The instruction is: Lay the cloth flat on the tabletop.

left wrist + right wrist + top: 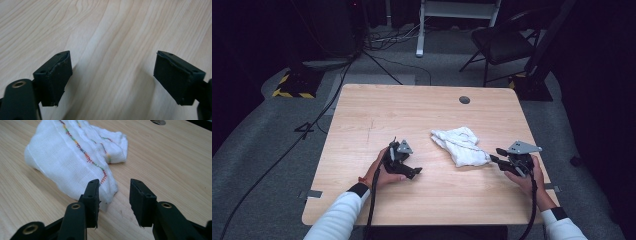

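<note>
Cloth (75, 157) lies just beside the open right tongs (113, 195), well apart from the open left tongs (112, 75).

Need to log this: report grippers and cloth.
Left gripper open over bare table. Right gripper open, beside white cloth, not gripping. Nothing in the way.

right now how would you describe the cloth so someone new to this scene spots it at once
Look at the light wooden table and go right of its centre. There, in front of the right gripper, lies a crumpled white cloth. It is the one soft thing on the wood, a gauzy weave with lines of multicoloured stitching.
</note>
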The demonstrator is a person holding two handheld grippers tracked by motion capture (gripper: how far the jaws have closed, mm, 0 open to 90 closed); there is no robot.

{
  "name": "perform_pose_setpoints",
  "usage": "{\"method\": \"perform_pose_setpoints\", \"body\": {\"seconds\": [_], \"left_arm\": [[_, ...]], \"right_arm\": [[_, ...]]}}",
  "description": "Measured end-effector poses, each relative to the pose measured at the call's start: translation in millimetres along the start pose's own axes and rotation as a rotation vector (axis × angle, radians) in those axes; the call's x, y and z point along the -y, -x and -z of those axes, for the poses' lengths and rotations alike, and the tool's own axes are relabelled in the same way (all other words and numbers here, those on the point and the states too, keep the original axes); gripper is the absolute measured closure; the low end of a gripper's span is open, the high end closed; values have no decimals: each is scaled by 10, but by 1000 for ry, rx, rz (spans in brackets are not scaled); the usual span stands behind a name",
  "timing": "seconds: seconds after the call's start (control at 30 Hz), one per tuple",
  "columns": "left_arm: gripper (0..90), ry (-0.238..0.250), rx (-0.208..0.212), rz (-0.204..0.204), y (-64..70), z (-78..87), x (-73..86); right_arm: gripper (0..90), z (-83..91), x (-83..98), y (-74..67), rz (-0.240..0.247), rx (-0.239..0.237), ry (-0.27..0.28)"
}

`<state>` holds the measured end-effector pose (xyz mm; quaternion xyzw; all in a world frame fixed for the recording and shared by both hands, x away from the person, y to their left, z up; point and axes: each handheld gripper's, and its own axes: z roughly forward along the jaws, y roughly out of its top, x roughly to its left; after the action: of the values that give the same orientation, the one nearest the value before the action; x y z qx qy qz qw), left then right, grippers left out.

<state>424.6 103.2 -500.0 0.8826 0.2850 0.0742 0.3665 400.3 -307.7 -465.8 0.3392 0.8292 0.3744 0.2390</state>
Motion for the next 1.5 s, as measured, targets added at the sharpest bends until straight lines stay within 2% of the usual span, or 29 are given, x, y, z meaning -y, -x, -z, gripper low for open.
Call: {"method": "perform_pose_setpoints", "body": {"seconds": [0.07, 0.13, 0.2, 0.23, 0.33, 0.4, 0.57, 0.67, 0.8, 0.93, 1.07, 1.17, 1.27, 1.37, 1.5], "left_arm": [[160, 13, 11, 8, -45, -59, -58], [171, 21, -2, -10, -72, -120, -128], [178, 24, 19, -3, -104, -172, -194], [176, 35, 14, -5, -109, -193, -226], [187, 43, 29, -1, -135, -275, -329], [199, 43, 20, -14, -146, -340, -396], [200, 54, 18, -11, -193, -439, -545], [213, 72, 10, -7, -231, -489, -599], [223, 65, 32, 0, -274, -585, -646], [311, 73, 41, -22, -256, -616, -682], [502, 67, 43, -61, -257, -626, -687], [691, 60, 28, -87, -263, -620, -684], [793, 56, 41, -110, -275, -588, -677], [829, 49, 43, -136, -262, -526, -681], [840, 57, 47, -146, -245, -401, -654]], "right_arm": [[567, -17, -19, -18, 11, -16, 5], [546, -51, -48, -35, 10, -32, -7], [531, -86, -78, -46, 12, -43, -9], [525, -109, -93, -51, 13, -50, -12], [523, -195, -116, -73, 15, -57, -29], [520, -260, -117, -88, 12, -59, -49], [496, -359, -116, -114, 16, -63, -84], [487, -407, -120, -120, 11, -68, -98], [479, -462, -119, -136, 20, -76, -117], [489, -471, -117, -144, 22, -74, -123], [558, -474, -114, -160, 30, -82, -122], [630, -474, -120, -187, 53, -87, -123], [727, -472, -124, -206, 68, -86, -121], [794, -468, -127, -221, 79, -85, -117], [822, -420, -141, -220, 86, -54, -87]]}}
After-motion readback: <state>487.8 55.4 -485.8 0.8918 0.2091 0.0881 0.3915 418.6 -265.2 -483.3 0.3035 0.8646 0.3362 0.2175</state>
